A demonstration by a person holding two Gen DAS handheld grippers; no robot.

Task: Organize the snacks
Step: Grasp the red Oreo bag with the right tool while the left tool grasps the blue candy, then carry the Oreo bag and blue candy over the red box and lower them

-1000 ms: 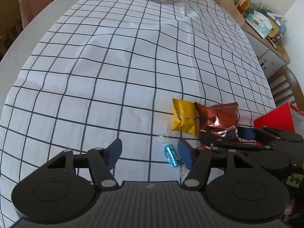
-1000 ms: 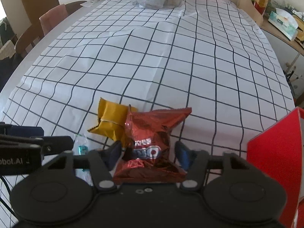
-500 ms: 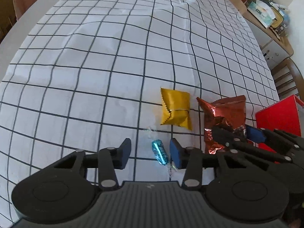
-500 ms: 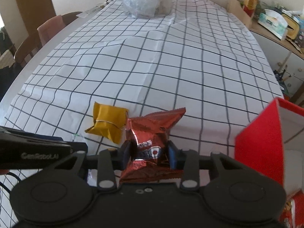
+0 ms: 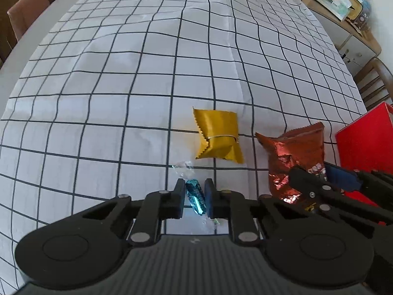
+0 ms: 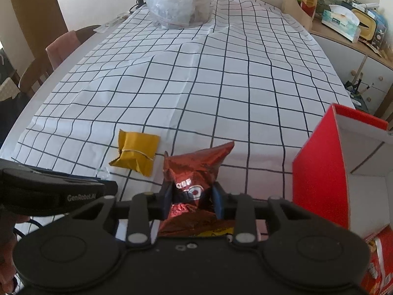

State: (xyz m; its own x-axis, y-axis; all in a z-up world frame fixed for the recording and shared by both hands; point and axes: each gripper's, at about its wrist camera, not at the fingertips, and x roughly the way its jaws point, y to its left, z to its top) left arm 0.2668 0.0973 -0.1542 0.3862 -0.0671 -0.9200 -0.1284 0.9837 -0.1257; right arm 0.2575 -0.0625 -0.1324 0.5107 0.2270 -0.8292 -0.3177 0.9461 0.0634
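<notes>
My left gripper [image 5: 194,194] is shut on a small blue wrapped candy [image 5: 195,196] low over the checked tablecloth. My right gripper [image 6: 192,196] is shut on a crinkled red foil snack bag [image 6: 196,172] and holds it lifted, tilted up; the bag also shows in the left wrist view [image 5: 294,152]. A yellow foil snack packet [image 5: 218,135] lies on the cloth between the two grippers, apart from both; it also shows in the right wrist view [image 6: 137,152]. An open red box [image 6: 326,172] with a white inside stands right of the red bag.
A clear plastic bag [image 6: 176,2] of items sits at the table's far end. Chairs [image 6: 63,49] stand along the left side. A sideboard [image 6: 343,32] with jars and tissue boxes is at the right. Another red package [image 6: 378,265] lies at the lower right.
My left gripper closed from wide open onto the blue candy. My right gripper closed on the red bag and lifted it rightward, off the yellow packet, toward the red box.
</notes>
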